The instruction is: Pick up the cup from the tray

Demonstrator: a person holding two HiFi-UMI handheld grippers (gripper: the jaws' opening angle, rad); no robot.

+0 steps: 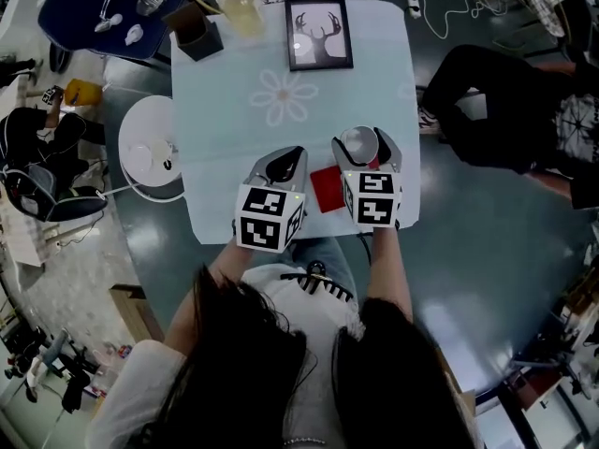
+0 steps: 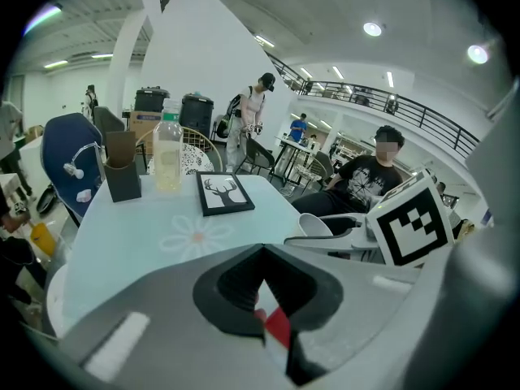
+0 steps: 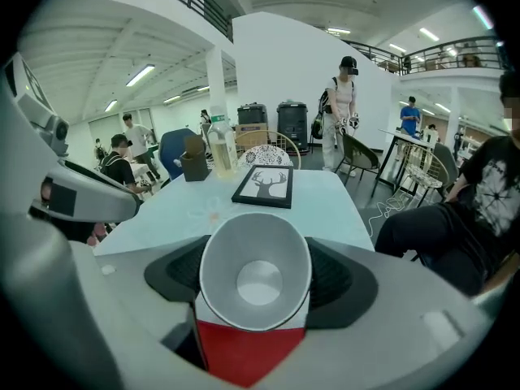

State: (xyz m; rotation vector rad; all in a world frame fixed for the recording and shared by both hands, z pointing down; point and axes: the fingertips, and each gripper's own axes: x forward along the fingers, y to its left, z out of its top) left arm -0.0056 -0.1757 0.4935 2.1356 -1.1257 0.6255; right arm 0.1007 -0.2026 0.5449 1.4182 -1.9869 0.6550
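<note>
In the head view we see the right gripper (image 1: 362,148) holding the white cup (image 1: 356,141) beside the red tray (image 1: 327,189). In the left gripper view, our left gripper (image 2: 262,281) has its jaws together, empty. In the right gripper view, the jaws clamp the cup's sides.

You have no writing, number or brand in view that can be read. The marker cube (image 1: 270,217) on your left gripper (image 1: 284,162) and the marker cube (image 1: 376,197) on your right gripper (image 1: 365,143) carry only black-and-white square patterns. The cup (image 3: 256,270) between your right gripper's jaws shows no print. Ahead of both jaws, the framed picture (image 1: 319,34) shows a stag's head, uncaptioned. The shirt print (image 3: 496,193) on the person seated right of your right gripper is too small to read.
</note>
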